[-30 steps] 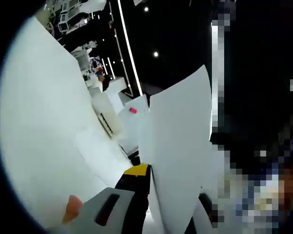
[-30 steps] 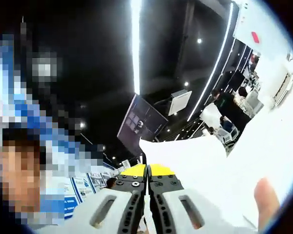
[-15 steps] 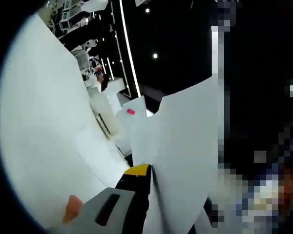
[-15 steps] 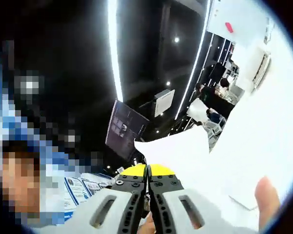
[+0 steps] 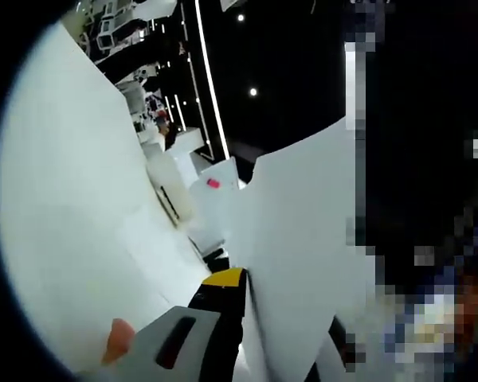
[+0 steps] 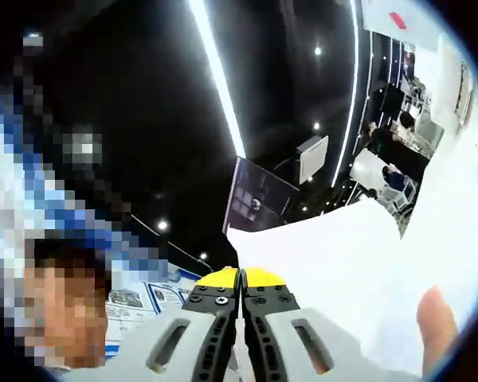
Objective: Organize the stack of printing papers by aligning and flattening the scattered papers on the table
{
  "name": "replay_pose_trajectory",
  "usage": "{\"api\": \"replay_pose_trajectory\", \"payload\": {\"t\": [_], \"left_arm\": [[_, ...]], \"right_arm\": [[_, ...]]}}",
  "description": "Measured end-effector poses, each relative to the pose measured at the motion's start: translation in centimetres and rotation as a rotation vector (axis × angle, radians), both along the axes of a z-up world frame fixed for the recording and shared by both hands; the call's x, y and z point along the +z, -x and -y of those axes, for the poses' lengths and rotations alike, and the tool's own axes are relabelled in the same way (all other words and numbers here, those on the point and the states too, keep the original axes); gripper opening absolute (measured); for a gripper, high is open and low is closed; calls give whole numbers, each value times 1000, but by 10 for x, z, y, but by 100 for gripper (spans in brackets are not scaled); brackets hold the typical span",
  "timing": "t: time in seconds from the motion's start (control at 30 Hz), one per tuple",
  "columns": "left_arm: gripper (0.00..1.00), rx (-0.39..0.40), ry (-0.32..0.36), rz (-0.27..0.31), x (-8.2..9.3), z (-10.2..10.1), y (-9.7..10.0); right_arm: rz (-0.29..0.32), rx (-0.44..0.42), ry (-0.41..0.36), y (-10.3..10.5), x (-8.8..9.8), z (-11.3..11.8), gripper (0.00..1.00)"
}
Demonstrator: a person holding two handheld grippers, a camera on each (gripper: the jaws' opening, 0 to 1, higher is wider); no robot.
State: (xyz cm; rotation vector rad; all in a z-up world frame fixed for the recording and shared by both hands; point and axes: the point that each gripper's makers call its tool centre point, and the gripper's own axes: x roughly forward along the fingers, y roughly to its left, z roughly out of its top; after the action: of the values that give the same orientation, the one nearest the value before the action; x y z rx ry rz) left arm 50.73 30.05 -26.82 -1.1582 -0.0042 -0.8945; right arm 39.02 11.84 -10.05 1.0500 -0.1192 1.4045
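In the left gripper view, my left gripper (image 5: 243, 280) is shut on white printing paper (image 5: 303, 231). The sheets rise up and to the right from the yellow jaw tip and cover the other jaw. The white table (image 5: 64, 207) fills the left side, tilted steeply. In the right gripper view, my right gripper (image 6: 240, 277) is shut on the edge of white paper (image 6: 334, 255), which spreads to the right, lifted against the dark ceiling. A person's fingertip (image 6: 438, 318) shows at the lower right of that view.
A white box with a pink mark (image 5: 213, 185) and other white equipment sit beyond the table's far end. Bright ceiling light strips (image 6: 219, 72), a dark hanging screen (image 6: 259, 203) and distant people (image 6: 390, 179) lie behind the lifted paper.
The right gripper view has rolled and tilted, so the ceiling lights and screen shifted; the paper stays clamped. In the left gripper view the paper's top edge wavered slightly.
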Motion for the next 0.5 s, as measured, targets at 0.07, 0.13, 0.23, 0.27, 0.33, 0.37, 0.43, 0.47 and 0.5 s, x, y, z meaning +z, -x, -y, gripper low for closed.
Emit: {"api": "replay_pose_trajectory", "payload": {"t": [0.07,0.13,0.23,0.27,0.33,0.37,0.43,0.47,0.5], "left_arm": [[15,0,4,0,0,-1,0],[15,-2,8,-3,0,-1,-1],[15,-5,13,-3,1,-1,-1],[15,-6,13,-2,1,-1,-1],[15,-3,14,-2,1,0,0],[15,-3,14,-3,1,0,0],[16,-3,16,-4,1,-1,-1],[16,-3,18,-3,1,-1,-1],[16,-3,20,-2,2,-2,-1]], "right_arm": [[-26,-7,-40,-3,0,12,0],[-57,-22,-42,-9,-12,20,0],[-123,-76,33,-26,-46,21,0],[-156,-81,57,-31,-58,21,0],[-207,-81,98,-41,-81,19,0],[-213,-84,94,-42,-84,17,0],[-220,-85,109,-45,-91,13,0],[-218,-90,124,-45,-94,12,0],[-216,-96,139,-46,-97,11,0]]}}
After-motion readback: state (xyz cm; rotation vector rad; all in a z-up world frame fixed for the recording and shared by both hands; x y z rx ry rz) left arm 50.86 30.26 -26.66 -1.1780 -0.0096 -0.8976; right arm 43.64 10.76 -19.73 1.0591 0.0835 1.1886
